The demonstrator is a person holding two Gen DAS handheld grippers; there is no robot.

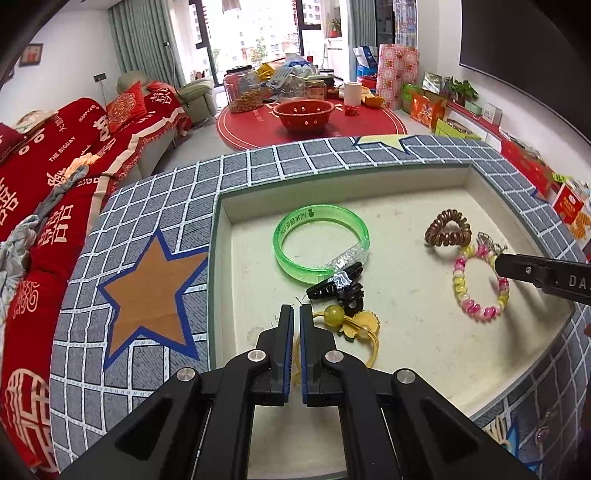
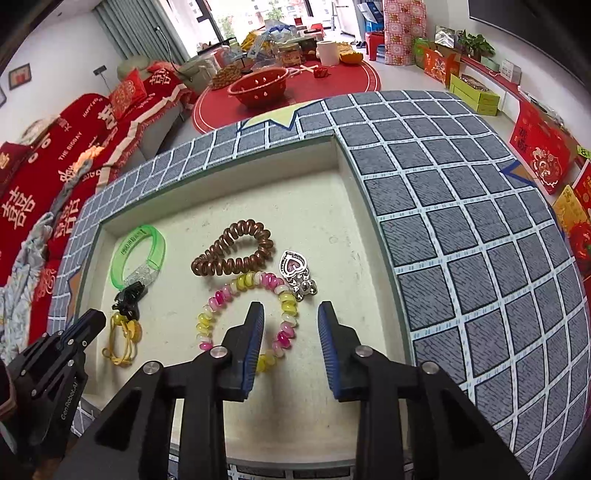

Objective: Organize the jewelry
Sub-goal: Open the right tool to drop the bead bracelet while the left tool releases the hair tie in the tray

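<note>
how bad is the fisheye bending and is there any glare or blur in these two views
Left wrist view: the tray rim bows into an arc, corners go black, the window is blown out, and the green bangle stays sharp. Right wrist view: the grid cloth curves strongly, the beaded bracelet and heart pendant are crisp, with only soft shadows.

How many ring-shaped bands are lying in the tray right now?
4: a green translucent plastic bangle far left, a brown spiral hair tie mid-tray, a pink-and-yellow beaded bracelet at the right gripper, and a yellow elastic hair tie near left.
</note>
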